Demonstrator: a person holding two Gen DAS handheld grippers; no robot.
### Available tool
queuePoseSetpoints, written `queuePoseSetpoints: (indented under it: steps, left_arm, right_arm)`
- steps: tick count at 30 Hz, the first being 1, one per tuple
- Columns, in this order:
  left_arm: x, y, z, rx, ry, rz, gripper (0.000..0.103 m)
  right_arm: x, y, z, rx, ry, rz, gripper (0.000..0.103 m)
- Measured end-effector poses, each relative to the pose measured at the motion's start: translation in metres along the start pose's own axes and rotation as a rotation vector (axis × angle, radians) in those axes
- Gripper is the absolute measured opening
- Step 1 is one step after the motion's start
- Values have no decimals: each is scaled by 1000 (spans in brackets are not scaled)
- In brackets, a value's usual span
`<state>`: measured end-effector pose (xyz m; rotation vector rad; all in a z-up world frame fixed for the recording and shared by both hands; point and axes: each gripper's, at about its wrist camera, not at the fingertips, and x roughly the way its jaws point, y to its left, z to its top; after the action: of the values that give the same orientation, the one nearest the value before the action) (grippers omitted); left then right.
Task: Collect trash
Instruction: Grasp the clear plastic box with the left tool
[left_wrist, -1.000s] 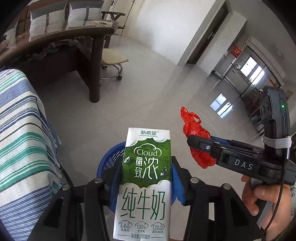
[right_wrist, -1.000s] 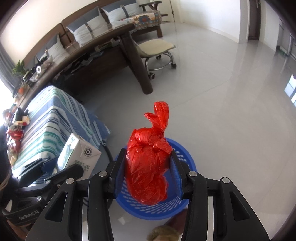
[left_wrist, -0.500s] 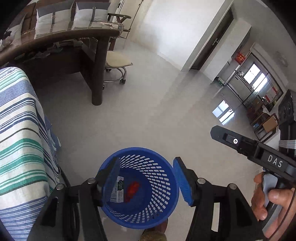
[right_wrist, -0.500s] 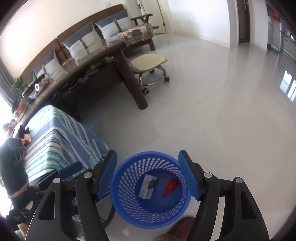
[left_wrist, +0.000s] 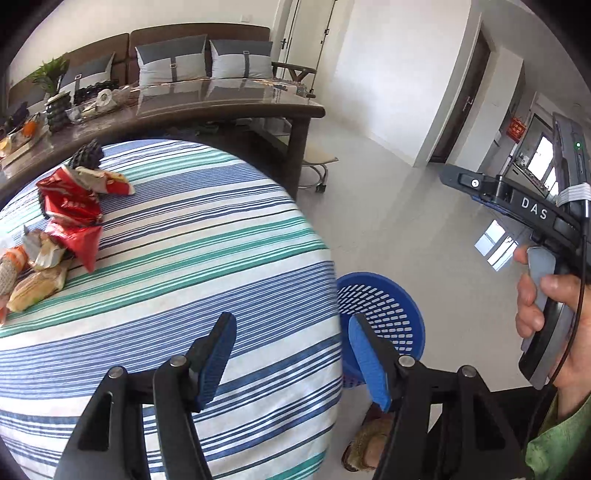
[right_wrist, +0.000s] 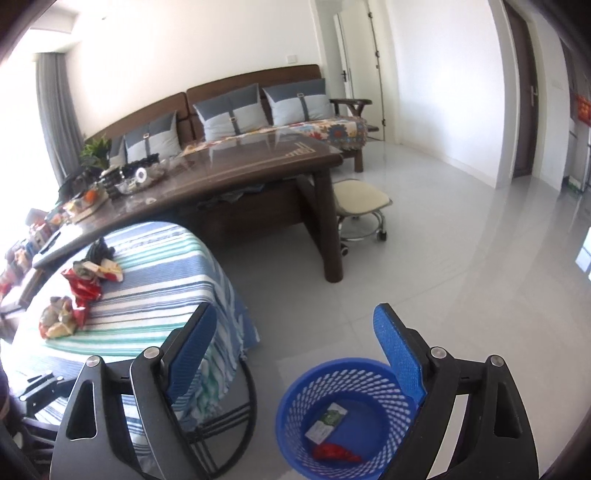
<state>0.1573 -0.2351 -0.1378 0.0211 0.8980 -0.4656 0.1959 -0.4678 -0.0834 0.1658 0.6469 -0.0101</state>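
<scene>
Left gripper (left_wrist: 290, 326): blue-padded jaws apart, just been opening, nothing between them. Hangs over the near edge of a table under a blue, green and white striped cloth (left_wrist: 203, 240).

Right gripper (right_wrist: 295, 314): jaws wide apart, also just been opening, nothing between them. Held in a hand (left_wrist: 546, 306) at 3 o'clock in the left view. Reads "DAS" in white capitals on its black side.

Down at 6 o'clock from the right gripper, on the pale tiled floor: one blue plastic basket (right_wrist: 295, 391), round, walls pierced with rows of slots. Stands just beside the draped table, at 3 o'clock from the left gripper.

Inside the basket, two pieces of trash:
- One small milk carton (right_wrist: 328, 421), green and white, flat on the bottom, print too small to read.
- One crumpled red plastic bag (right_wrist: 334, 452), at 6 o'clock from the carton, touching it or nearly so.

On the striped cloth at 10 o'clock from both grippers, well apart from them: a loose heap of crumpled wrappers (left_wrist: 70, 214), red, white and tan, number hard to count, lettering unreadable.

Beyond, at 12 o'clock: one long dark wooden table (right_wrist: 240, 166), cluttered at its left end. One cream-seated stool on castors (right_wrist: 360, 195) at its right end. Behind it a brown sofa with grey-and-white cushions (right_wrist: 231, 110), three plainly seen.
</scene>
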Motion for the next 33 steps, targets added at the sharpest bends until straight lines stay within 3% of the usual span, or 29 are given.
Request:
queuePoseSetpoints:
  steps: [6, 12, 17, 22, 24, 28, 33]
  left_arm:
    - [-34, 81, -41, -38, 5, 221, 65]
    - [-68, 149, -63, -120, -14, 307, 65]
    - [-93, 188, -65, -204, -25, 298, 65]
    - [-123, 253, -19, -314, -64, 232, 65]
    - [-128, 277, 6, -328, -77, 227, 77]
    - [-108, 319, 51, -374, -28, 192, 80]
    - [-68, 342, 72, -443, 77, 159, 80]
  right_arm:
    - [20, 104, -29, -198, 55, 120, 90]
    - [33, 199, -79, -362, 149, 222, 90]
    - [40, 255, -110, -463, 182, 262, 90]
    - [43, 279, -122, -487, 200, 291, 90]
    - [46, 284, -123, -502, 206, 289, 90]
    - [47, 284, -121, -489, 209, 299, 90]
    - [46, 280, -121, -464, 225, 316, 90]
